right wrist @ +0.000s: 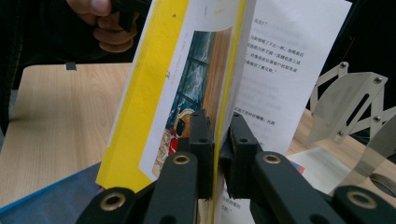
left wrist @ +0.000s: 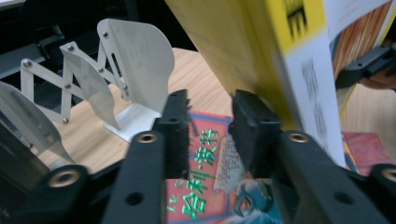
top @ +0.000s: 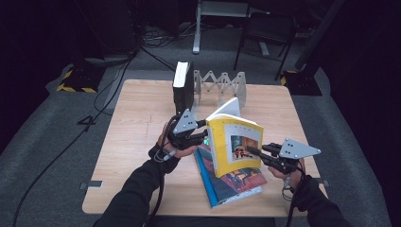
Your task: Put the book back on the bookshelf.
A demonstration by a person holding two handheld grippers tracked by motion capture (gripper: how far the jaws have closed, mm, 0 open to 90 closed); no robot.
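A yellow paperback [top: 235, 142] stands upright and partly open over the middle of the wooden table [top: 137, 118]. My right gripper [top: 249, 151] is shut on its front cover [right wrist: 177, 93]; the two jaws pinch the cover's edge [right wrist: 217, 128], and white text pages [right wrist: 289, 56] fan behind. My left gripper [top: 204, 136] is at the book's spine side, its jaws apart [left wrist: 211, 126] with nothing between them. The yellow back cover [left wrist: 243, 46] lies against the outside of one jaw. A second book with a red and blue cover [top: 236, 184] lies flat under the yellow one [left wrist: 205, 158].
A white folding book rack [top: 222, 87] stands at the table's far edge, with a thick black book [top: 182, 87] upright at its left end. Chairs and cables are on the floor beyond.
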